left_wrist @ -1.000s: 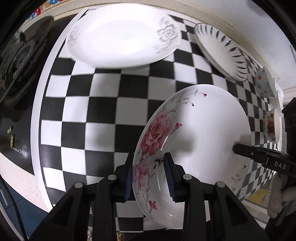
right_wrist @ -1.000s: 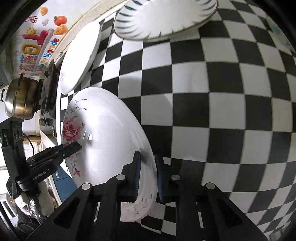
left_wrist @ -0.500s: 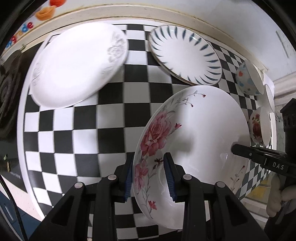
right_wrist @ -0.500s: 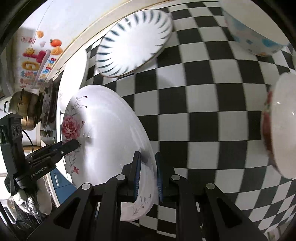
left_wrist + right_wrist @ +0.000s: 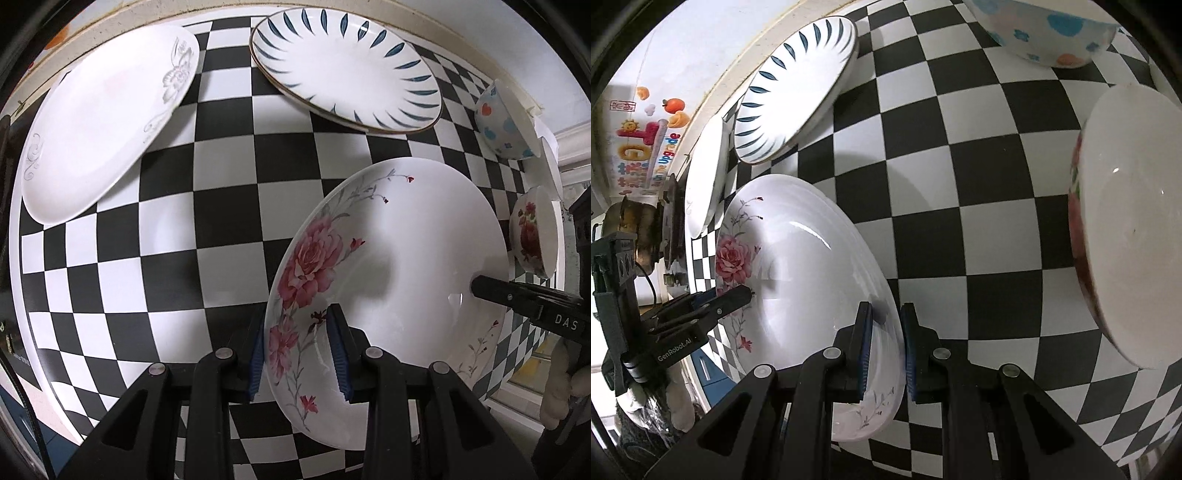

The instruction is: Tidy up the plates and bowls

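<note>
While the checkered tabletop (image 5: 229,206) spreads beneath everything, a plain white plate with a pale grey flower pattern (image 5: 99,136) lies at its far left. Just to the right of it, toward the back edge, sits the plate with dark blue leaf marks (image 5: 347,66). Further right, in the foreground, the rose plate (image 5: 399,266) is held above the checks by both claws at once. The left gripper (image 5: 297,347) has its blue-padded fingers (image 5: 338,343) closed on the plate's left rim, one pad on the face and one behind. On the opposite rim, the right gripper (image 5: 884,350) is clamped the same way, its jaws narrowed to the thickness of the plate edge. To the right of the held plate stands a bowl with red flowers (image 5: 535,236), and behind that, near the wall, a bowl with blue and orange spots (image 5: 502,122). From the right wrist view, the red-flowered bowl (image 5: 1130,225) fills the right side, and a metal pot (image 5: 624,229) shows at the far left edge beyond the table.
</note>
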Tool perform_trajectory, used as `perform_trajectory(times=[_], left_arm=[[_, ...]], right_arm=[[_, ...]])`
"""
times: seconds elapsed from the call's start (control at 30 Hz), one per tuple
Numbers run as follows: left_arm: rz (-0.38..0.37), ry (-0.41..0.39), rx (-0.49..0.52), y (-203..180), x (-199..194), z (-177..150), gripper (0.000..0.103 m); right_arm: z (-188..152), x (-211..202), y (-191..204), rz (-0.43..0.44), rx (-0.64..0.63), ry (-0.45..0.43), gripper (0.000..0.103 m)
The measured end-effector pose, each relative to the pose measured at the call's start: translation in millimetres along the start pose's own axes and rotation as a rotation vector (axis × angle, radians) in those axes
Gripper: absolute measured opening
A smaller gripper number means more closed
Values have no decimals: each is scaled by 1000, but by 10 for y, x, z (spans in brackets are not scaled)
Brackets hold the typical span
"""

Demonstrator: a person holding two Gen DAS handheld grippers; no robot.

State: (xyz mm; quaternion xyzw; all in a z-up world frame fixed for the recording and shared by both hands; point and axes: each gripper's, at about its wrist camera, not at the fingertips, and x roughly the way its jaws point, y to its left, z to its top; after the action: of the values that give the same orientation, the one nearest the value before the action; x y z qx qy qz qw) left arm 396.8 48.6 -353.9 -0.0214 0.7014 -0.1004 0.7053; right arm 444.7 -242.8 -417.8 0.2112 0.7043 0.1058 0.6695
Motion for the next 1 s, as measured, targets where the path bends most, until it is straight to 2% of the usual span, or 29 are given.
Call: perform_trajectory(times=[0.6,0.67,0.73,0.83,0.9,1.0], left_arm=[[27,32,-32,-73,118,117,29],[23,37,-48,-43,108,127,29],[30,5,-71,-12,-33,120,29],[22,-90,-136,135,-448,77,29],[16,-174,-183,308,-802,69,30],[20,-253,-243,605,-1105,86,41]], right_arm=[[50,85,-33,4,-8,32,18],[69,84,-49,16,12,44,20],[62,20,-59,-5,23,58,22],[0,-270,-29,-30,26,13,29],[1,-466,72,-13,14,-29,34],[174,-630,467,55,-58,-70,40]])
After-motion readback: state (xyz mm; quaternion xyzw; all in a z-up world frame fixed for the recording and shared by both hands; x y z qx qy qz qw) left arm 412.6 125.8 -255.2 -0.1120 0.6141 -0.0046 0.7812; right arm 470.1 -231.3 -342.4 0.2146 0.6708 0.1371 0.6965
